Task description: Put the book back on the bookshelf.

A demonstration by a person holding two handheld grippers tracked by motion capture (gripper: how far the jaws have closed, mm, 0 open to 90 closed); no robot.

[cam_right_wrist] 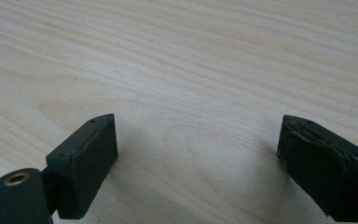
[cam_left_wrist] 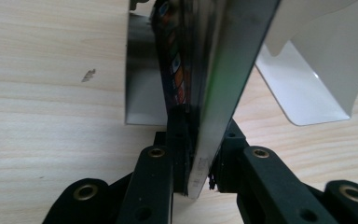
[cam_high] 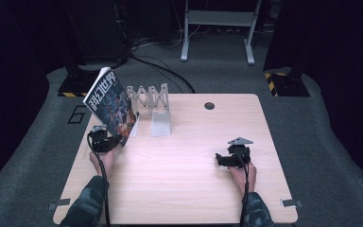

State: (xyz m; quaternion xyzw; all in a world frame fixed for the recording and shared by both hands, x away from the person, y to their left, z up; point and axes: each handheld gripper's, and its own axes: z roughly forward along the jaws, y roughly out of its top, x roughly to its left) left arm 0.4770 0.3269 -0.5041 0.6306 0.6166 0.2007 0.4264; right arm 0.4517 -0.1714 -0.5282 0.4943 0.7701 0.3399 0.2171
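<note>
A book (cam_high: 109, 103) with a dark illustrated cover and white characters stands tilted at the table's left, beside a white metal bookend rack (cam_high: 152, 105). My left gripper (cam_high: 105, 140) is shut on the book's lower corner. In the left gripper view the jaws clamp the book's edge (cam_left_wrist: 205, 107) from both sides, with white bookend plates (cam_left_wrist: 307, 88) just behind. My right gripper (cam_high: 228, 159) rests open on the table at the right, away from the book. In the right gripper view its fingers (cam_right_wrist: 86, 163) stand wide apart over bare wood, nothing between them.
The wooden table (cam_high: 184, 189) has a round cable hole (cam_high: 209, 105) at its far edge. Grey carpet surrounds it, with cables and a metal stand's legs (cam_high: 217, 33) beyond. The table's middle and front offer free room.
</note>
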